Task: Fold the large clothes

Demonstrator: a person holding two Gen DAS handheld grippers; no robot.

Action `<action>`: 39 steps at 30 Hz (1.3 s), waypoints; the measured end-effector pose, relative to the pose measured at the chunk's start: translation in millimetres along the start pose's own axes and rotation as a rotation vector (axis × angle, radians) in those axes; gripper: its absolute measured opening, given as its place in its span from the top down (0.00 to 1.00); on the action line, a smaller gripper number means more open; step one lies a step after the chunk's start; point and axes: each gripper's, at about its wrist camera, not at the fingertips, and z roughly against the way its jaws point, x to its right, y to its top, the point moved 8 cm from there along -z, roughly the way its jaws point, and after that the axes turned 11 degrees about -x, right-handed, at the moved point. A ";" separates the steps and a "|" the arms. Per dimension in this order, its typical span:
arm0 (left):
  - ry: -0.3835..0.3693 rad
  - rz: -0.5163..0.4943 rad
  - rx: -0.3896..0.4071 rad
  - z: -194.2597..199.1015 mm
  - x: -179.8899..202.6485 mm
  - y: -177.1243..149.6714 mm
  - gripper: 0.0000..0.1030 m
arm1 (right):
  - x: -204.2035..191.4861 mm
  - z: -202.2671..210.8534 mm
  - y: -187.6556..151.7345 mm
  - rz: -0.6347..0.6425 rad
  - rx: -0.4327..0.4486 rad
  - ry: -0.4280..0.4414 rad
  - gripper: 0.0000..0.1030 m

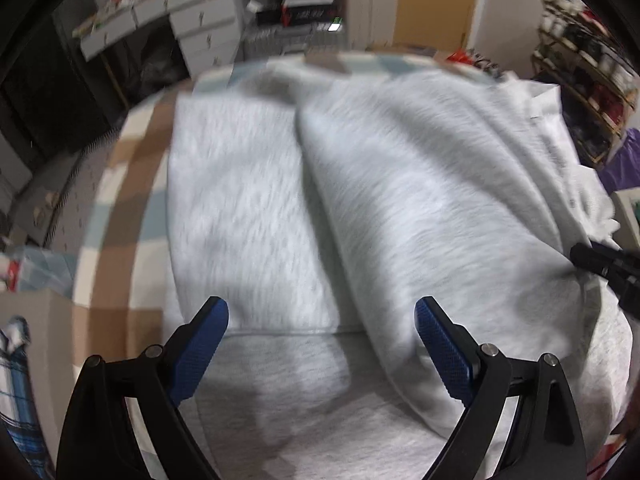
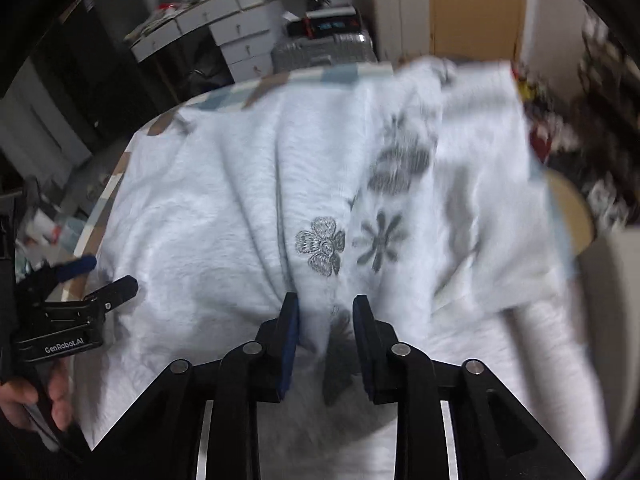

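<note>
Your right gripper [image 2: 325, 320] pinches a gathered ridge of the pale grey sweatshirt [image 2: 240, 216] at six o'clock, ready to fold it. Your left gripper [image 1: 322, 312] hovers open, empty, above the checked bedcover [image 1: 120, 184].

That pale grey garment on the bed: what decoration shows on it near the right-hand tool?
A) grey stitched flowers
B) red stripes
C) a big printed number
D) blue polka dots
A: in the right wrist view, grey stitched flowers sit on the pale grey garment just beyond the right gripper, whose fingers have a bunch of that cloth between them.
</note>
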 end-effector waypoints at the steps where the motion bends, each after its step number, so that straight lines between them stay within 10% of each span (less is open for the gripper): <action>1: 0.001 -0.012 0.011 2.8 3.5 0.3 0.10 | -3.8 10.9 3.6 0.017 0.026 0.004 0.68; 7: -0.098 -0.071 -0.026 -12.5 32.8 -0.6 0.10 | -46.9 24.9 19.1 0.117 0.061 0.148 0.67; 12: -0.102 -0.050 -0.106 -38.8 32.0 -0.8 0.10 | -32.2 -47.5 -10.8 0.132 -0.124 0.022 0.84; 15: -0.117 -0.062 -0.117 -36.9 29.2 2.9 0.10 | -31.3 -48.5 -14.3 0.154 -0.070 0.038 0.87; 21: -0.080 -0.038 -0.039 4.3 -22.8 23.5 0.10 | 1.0 11.9 3.7 0.074 0.008 0.259 0.71; 23: -0.035 0.017 -0.002 13.7 -58.8 36.9 0.10 | 27.8 29.9 19.4 0.019 0.080 0.214 0.11; 24: -0.004 0.058 -0.006 11.8 -79.4 42.7 0.10 | 46.4 38.1 31.0 -0.015 0.133 0.139 0.07; 29: -0.050 0.218 -0.146 -28.7 -140.3 59.8 0.10 | 121.3 21.0 76.2 -0.174 0.112 0.104 0.08; 32: -0.259 0.301 -0.240 -52.8 -145.9 63.9 0.10 | 154.5 -11.5 94.7 -0.266 0.025 0.142 0.08; 35: -0.382 0.281 -0.291 -62.8 -114.8 67.3 0.10 | 172.5 -31.5 100.1 -0.305 -0.026 0.182 0.08; 39: -0.333 0.107 -0.313 -72.8 -83.6 77.6 0.10 | 175.2 -48.2 96.5 -0.272 -0.107 0.163 0.10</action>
